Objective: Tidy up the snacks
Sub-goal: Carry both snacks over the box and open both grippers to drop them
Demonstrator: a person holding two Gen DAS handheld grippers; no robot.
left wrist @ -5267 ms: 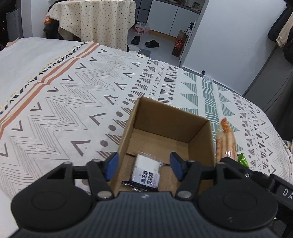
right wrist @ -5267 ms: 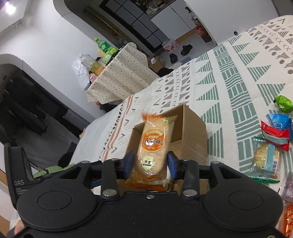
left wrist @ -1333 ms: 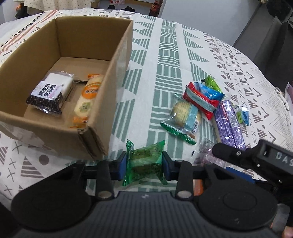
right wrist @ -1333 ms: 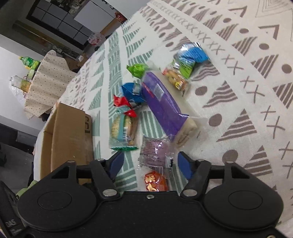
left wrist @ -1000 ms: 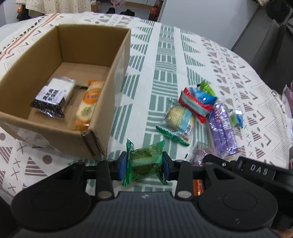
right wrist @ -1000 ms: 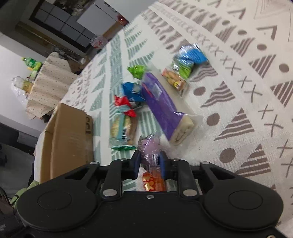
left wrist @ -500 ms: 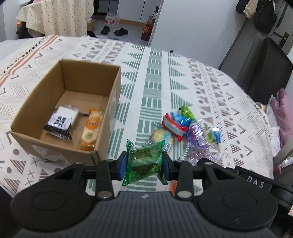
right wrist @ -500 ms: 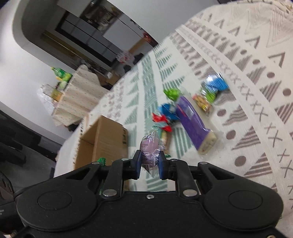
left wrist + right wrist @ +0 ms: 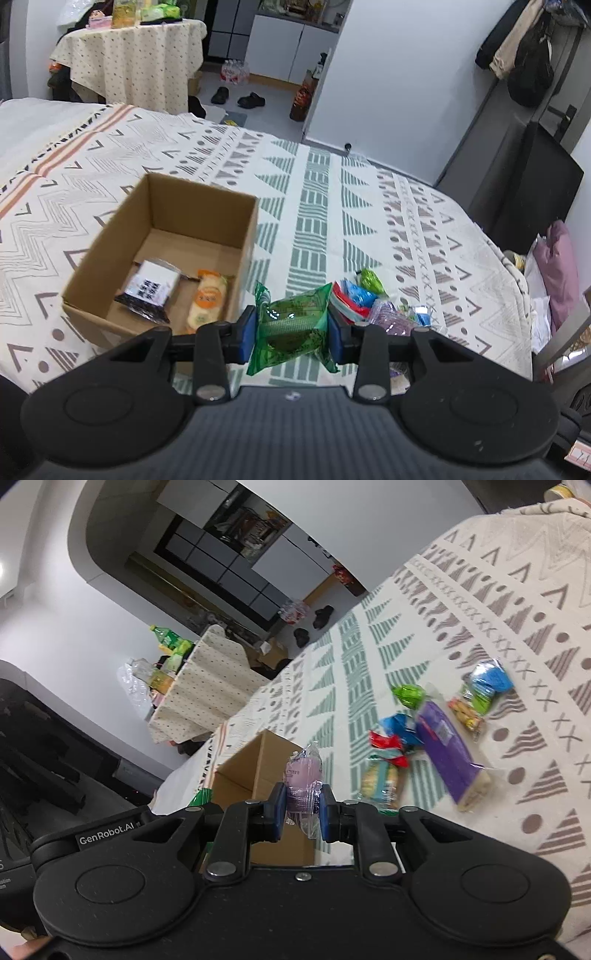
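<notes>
Across the patterned cloth (image 9: 314, 206), our left gripper (image 9: 291, 328) clamps a green packet (image 9: 291, 325) hiding loose snacks (image 9: 439, 734), our right gripper (image 9: 303, 805) pinches a purple packet (image 9: 303, 775), while the cardboard box (image 9: 110, 236) holds two packets (image 9: 177, 295).

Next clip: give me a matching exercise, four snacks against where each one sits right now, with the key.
Snacks:
1. green packet
2. pale purple packet
3. black-and-white packet
4. long purple pack

Places:
A. lying on the patterned cloth
B. inside the cardboard box
C. pinched in the left gripper
D. pinched in the right gripper

Pairs: 1-C, 2-D, 3-B, 4-A
</notes>
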